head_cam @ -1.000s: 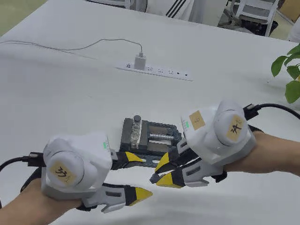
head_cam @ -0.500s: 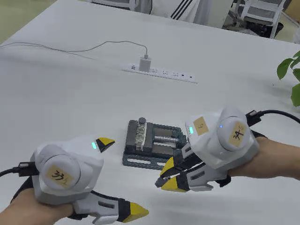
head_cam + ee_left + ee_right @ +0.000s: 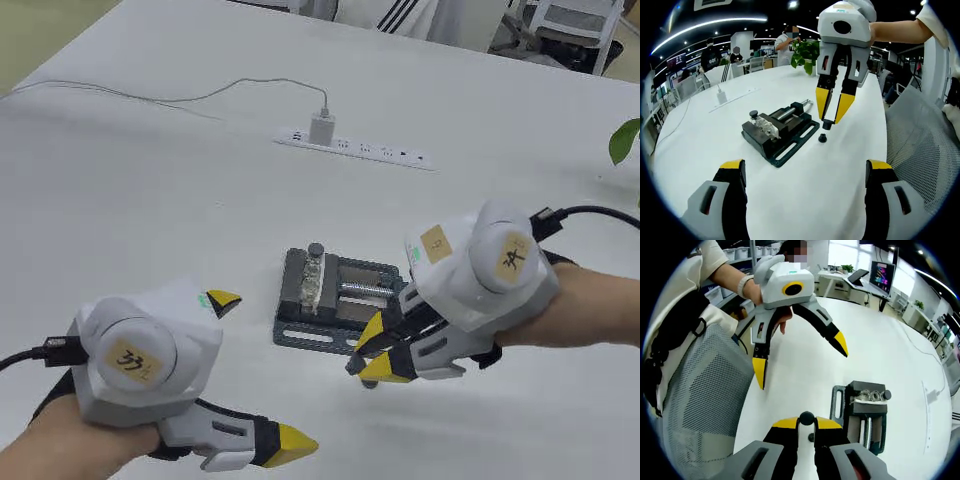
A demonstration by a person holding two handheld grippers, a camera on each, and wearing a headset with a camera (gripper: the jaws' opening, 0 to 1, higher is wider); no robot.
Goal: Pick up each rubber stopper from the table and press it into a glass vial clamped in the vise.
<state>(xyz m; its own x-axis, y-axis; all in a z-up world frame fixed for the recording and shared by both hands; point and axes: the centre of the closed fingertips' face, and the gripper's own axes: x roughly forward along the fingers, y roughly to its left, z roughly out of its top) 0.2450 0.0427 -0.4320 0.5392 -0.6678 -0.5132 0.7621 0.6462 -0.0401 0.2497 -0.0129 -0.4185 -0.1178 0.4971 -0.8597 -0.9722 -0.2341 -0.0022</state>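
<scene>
A dark vise lies mid-table and clamps a glass vial capped by a black stopper. My right gripper hovers at the vise's near right corner, shut on a black rubber stopper that peeks out between its yellow tips. Another stopper lies on the table just below it, beside the vise. My left gripper is held low at the left, apart from the vise, jaws spread wide open with nothing between them.
A white power strip with a plugged charger and cable lies at the table's far side. A plant leaf pokes in at the right edge. A grey mesh chair stands by the table's near side.
My left gripper has pulled back from the vise to the left and its jaws have spread wider. The right gripper stays by the vise corner, still shut on the stopper.
</scene>
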